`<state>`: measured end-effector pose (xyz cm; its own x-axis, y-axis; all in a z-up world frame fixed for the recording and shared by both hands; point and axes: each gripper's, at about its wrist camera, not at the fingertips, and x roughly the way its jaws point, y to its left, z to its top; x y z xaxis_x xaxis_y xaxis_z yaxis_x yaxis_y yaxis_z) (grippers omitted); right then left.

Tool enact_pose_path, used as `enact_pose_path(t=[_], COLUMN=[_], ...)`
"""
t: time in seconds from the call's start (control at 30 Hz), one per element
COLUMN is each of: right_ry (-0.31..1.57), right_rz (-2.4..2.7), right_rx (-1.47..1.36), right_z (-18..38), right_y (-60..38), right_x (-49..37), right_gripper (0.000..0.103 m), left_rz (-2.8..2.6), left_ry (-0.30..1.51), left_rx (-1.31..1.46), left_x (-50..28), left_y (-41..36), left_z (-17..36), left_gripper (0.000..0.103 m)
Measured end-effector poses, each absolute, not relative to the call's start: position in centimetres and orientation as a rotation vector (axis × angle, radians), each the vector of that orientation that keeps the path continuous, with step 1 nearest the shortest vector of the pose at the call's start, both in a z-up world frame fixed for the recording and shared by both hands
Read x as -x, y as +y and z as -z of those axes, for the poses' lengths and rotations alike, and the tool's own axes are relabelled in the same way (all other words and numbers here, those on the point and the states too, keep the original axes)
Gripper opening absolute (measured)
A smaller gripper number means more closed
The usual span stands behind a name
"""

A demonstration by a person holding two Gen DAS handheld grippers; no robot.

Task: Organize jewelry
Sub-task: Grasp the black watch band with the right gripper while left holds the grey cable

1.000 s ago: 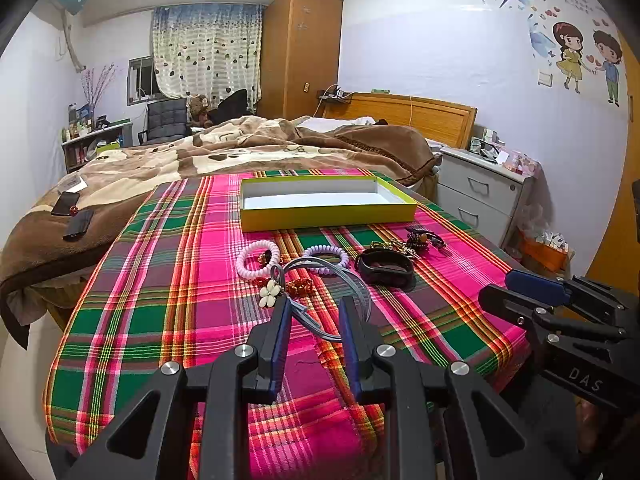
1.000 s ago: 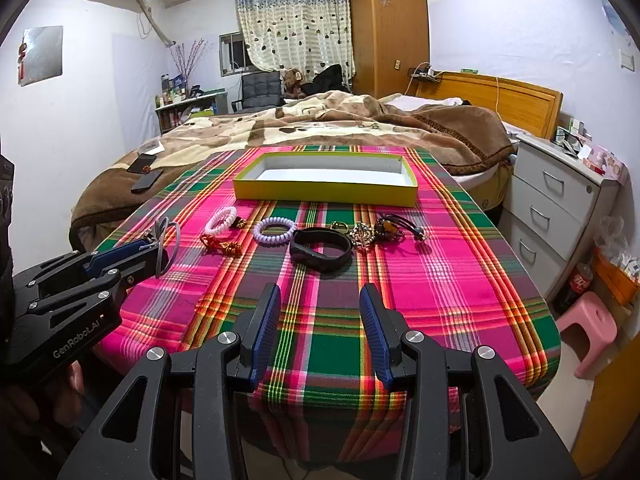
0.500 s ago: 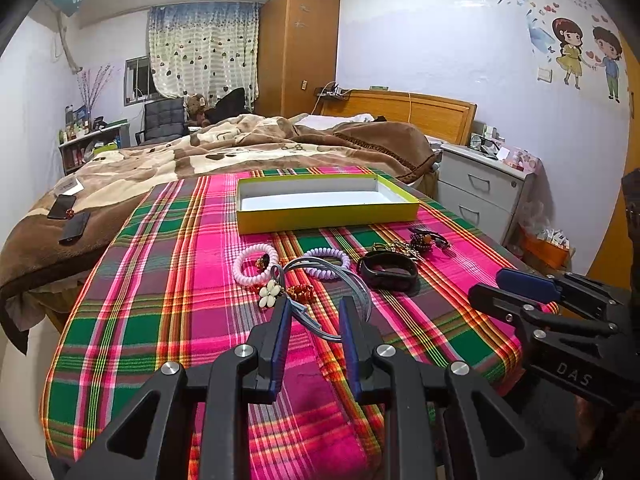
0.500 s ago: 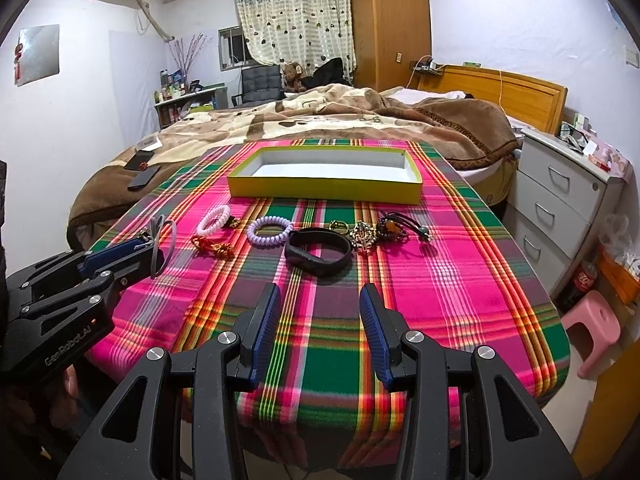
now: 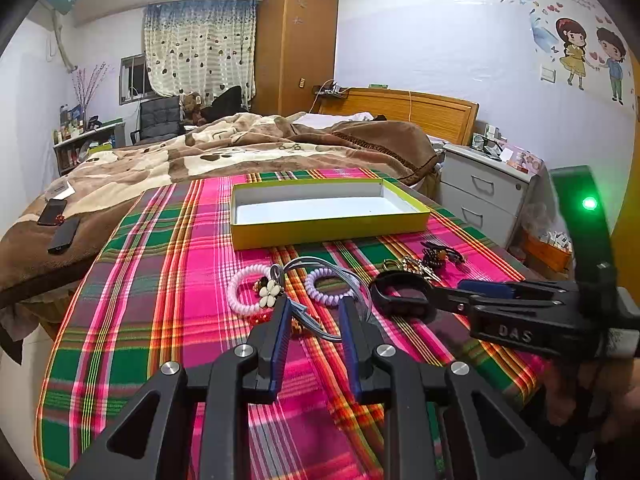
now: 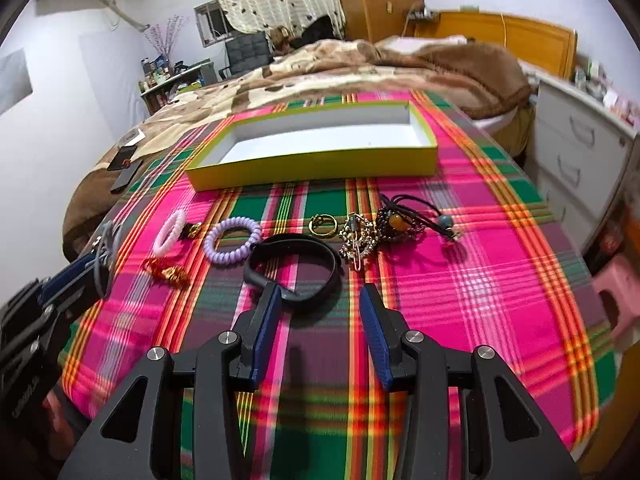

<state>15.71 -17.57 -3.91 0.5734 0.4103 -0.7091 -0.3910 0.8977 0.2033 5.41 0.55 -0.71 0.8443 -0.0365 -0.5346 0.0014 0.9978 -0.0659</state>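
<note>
My left gripper is shut on a grey wire choker with a white flower charm, lifted above the plaid cloth; the choker also shows in the right wrist view. My right gripper is open, its fingers either side of a black band bracelet, also in the left wrist view. On the cloth lie a white coil bracelet, a purple coil bracelet, a gold ring, a gold chain pile and a dark beaded bracelet. An empty yellow box stands behind them.
The plaid-covered table ends near me and drops off at the right toward a white drawer unit and a pink stool. A bed with a brown blanket lies beyond the box. Phones lie on the blanket at left.
My right gripper has moved forward and down to the black band bracelet. My left gripper still holds the grey choker, shifted slightly forward.
</note>
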Motion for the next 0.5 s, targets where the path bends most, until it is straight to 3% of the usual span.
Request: enact_pose_path(t=[0.5], right_ry=[0.931], right_rz=[-0.479], right_rx=[0.011], right_z=[4.5], right_y=[-16.1], right_x=[-18.7], right_gripper=[0.004], left_rz=[0.035], left_ry=[0.584], left_rx=[0.076], left_x=[-7.5], left_y=[1.0], left_z=[1.0], left_gripper=[0.024])
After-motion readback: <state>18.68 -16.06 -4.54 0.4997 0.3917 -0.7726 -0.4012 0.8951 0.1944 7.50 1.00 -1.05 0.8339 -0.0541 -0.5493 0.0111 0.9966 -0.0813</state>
